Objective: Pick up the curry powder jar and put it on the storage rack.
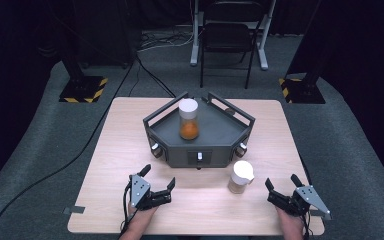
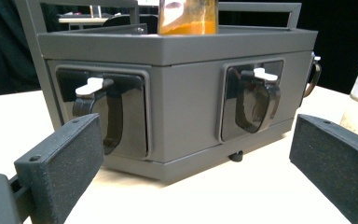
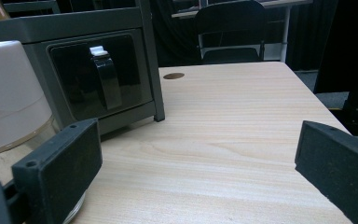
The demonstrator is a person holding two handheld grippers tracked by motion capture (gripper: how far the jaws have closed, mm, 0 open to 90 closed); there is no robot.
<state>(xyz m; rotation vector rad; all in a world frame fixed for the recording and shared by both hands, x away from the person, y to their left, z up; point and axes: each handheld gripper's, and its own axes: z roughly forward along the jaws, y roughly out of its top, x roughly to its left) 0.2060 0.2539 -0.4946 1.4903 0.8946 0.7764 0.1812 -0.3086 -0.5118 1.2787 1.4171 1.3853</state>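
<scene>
At table's near edge, both claws (image 1: pixel 159 183) (image 1: pixel 283 188) gape, empty.

I see even overhead light on the pale wooden counter (image 1: pixel 130 150), dark surround beyond. Shadows under the grey hexagonal metal tray (image 1: pixel 215 135) are short and soft. High view is soft and low-res. Gripper views: near black foam-padded tongs (image 2: pixel 198 163) slightly blurred, glossy latch panels reflecting.

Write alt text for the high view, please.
Two open hand-held tools, the left tool and the right tool, rest near the front edge of a wooden table. Behind them stands a dark grey tray stand carrying an orange-filled jar; a white-capped jar stands on the table before it.
</scene>
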